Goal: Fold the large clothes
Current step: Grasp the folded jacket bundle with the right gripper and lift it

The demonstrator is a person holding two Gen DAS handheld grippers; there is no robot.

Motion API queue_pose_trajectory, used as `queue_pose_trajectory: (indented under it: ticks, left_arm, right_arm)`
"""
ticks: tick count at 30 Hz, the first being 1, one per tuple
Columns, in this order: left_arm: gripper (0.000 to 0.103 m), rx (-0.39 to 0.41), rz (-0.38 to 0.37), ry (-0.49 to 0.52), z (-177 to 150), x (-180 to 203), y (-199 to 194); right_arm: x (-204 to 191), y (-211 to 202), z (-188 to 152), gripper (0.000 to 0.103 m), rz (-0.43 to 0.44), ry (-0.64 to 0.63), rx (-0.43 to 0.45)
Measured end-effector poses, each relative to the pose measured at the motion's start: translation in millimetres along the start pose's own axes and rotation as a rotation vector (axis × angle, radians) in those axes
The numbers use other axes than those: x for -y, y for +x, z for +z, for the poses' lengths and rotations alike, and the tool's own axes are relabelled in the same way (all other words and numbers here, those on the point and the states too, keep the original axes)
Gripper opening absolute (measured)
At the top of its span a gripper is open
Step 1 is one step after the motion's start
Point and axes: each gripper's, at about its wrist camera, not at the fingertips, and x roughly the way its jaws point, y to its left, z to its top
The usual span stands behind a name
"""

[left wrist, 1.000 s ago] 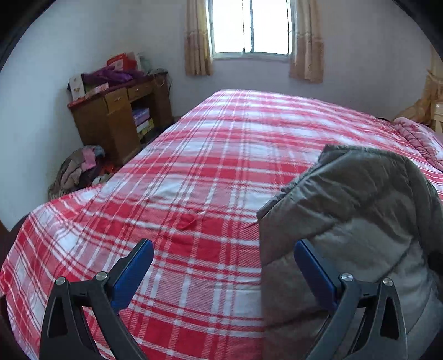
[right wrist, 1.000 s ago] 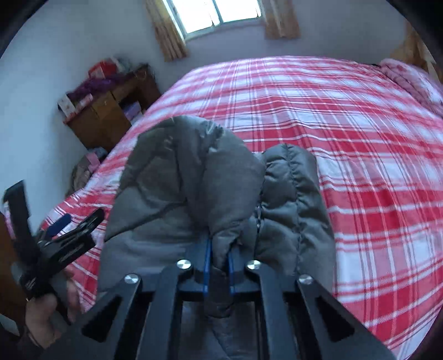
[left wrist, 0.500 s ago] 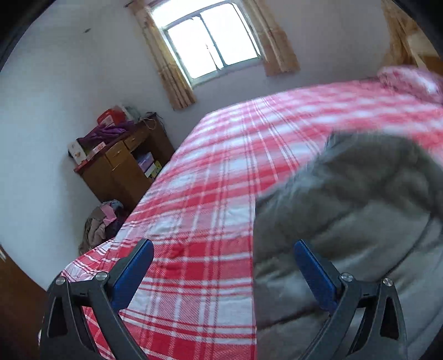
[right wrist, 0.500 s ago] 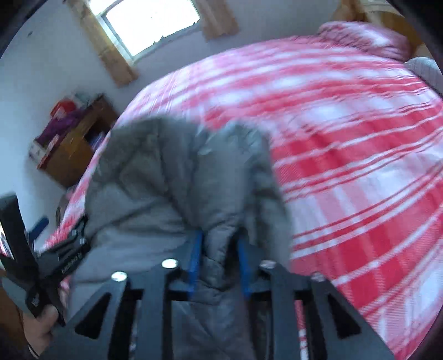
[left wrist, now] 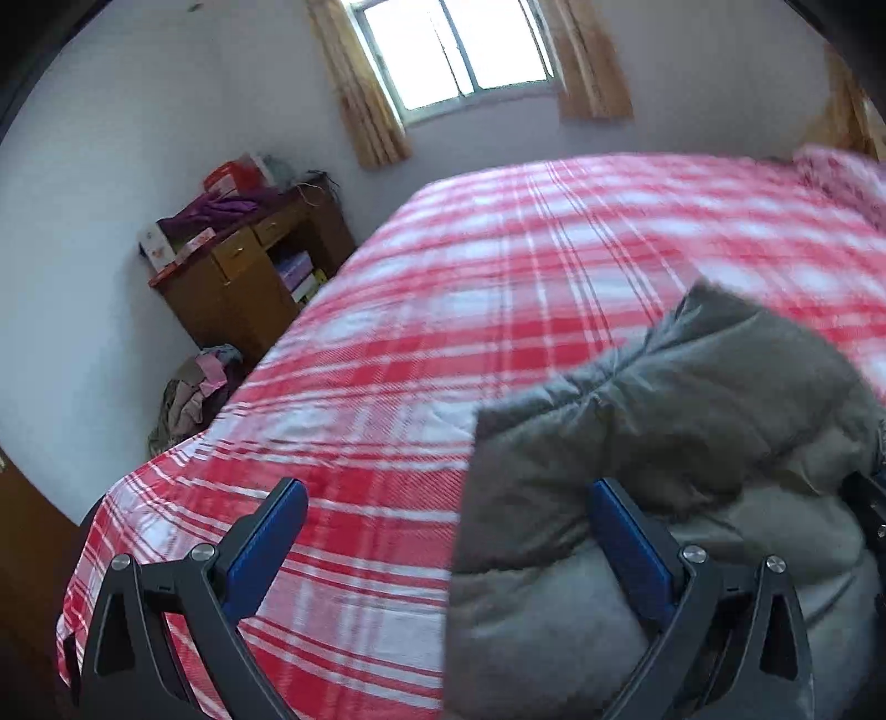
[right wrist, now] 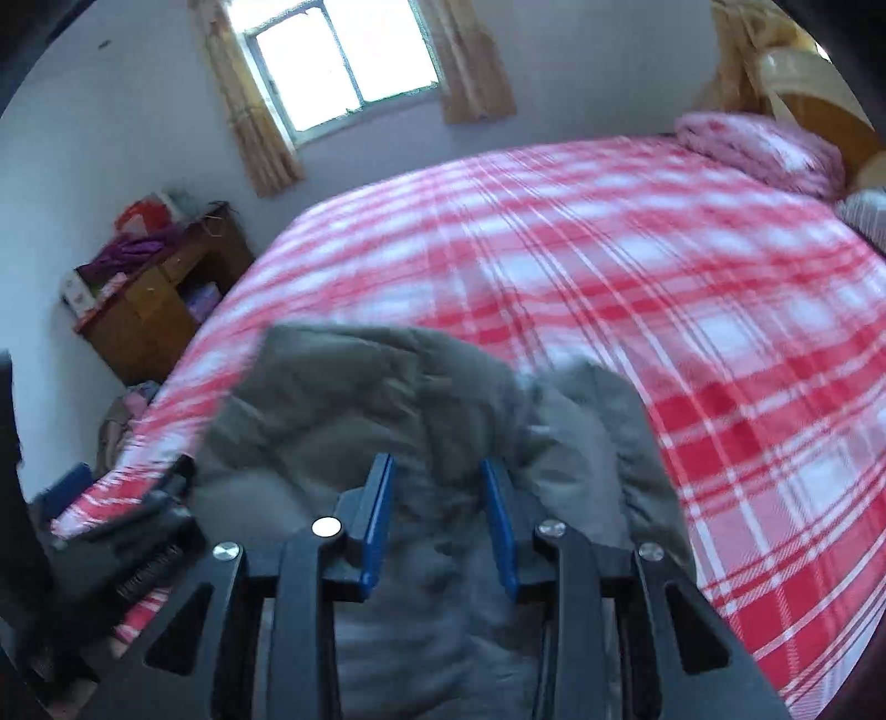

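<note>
A bed (left wrist: 498, 310) under a red and white plaid cover fills most of both views. Beyond its far end a bright window (left wrist: 454, 52) sits in the pale wall, with tan curtains (left wrist: 365, 105) hanging on each side. Left of the bed stands a brown wooden cabinet (left wrist: 243, 282) with drawers and an open shelf (books or boxes inside, too blurred to tell). Purple cloth (left wrist: 221, 207) and boxes lie on top of it. A heap of clothes (left wrist: 191, 393) lies on the floor between cabinet and bed. A pink pillow (right wrist: 758, 149) rests at the bed's far right corner, against a wooden headboard (right wrist: 814, 94).
</note>
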Motion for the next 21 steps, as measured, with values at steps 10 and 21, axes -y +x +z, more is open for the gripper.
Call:
queue_pose_trajectory:
  ticks: [10,21]
  left_arm:
    - [0.102,0.035,0.031,-0.024,-22,19,20]
    - [0.102,-0.01,0.001,-0.049,-28,15,39]
  right_arm:
    - [20,12,-27,0.029,0.012,-0.019,0.052]
    - [16,30,-36,0.029,-0.002,-0.048,0.02]
